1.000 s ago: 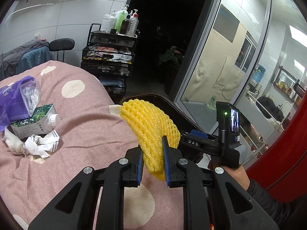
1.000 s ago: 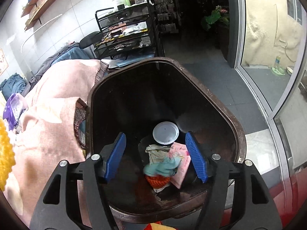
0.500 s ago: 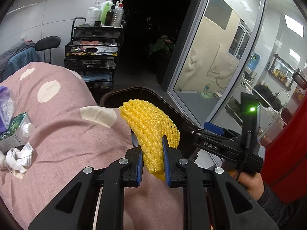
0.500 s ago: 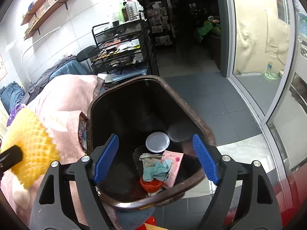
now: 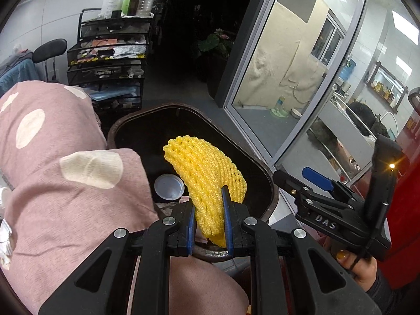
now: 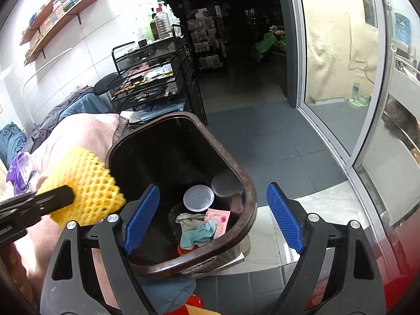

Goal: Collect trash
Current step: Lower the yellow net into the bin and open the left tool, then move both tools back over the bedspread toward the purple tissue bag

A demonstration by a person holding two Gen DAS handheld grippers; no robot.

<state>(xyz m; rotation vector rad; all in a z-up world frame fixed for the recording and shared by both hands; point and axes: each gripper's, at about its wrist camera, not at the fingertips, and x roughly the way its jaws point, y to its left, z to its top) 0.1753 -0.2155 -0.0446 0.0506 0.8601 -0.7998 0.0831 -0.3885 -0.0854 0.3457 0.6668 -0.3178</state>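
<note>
My left gripper (image 5: 209, 210) is shut on a yellow foam fruit net (image 5: 207, 176), which hangs over the near edge of the dark brown trash bin (image 5: 183, 107). In the right wrist view the net (image 6: 86, 181) sits just left of the bin's rim (image 6: 246, 183). Inside the bin lie a white lid (image 6: 198, 198), a pink card (image 6: 220, 219) and a crumpled teal scrap (image 6: 199, 233). My right gripper (image 6: 214, 191) hovers above the bin's near right side. Its jaws are opening, and its blue pads grip nothing.
A pink bedspread with cream dots (image 5: 52, 170) lies left of the bin, with a purple bag (image 6: 18, 173) on it. A black wire cart with bottles (image 5: 113, 60) stands behind the bin. A glass sliding door (image 5: 288, 92) is to the right, a red surface (image 5: 409, 210) nearer right.
The left gripper carried the yellow net rightward from over the bedspread to above the bin. The right gripper's jaws spread wider and it drew back from the bin.
</note>
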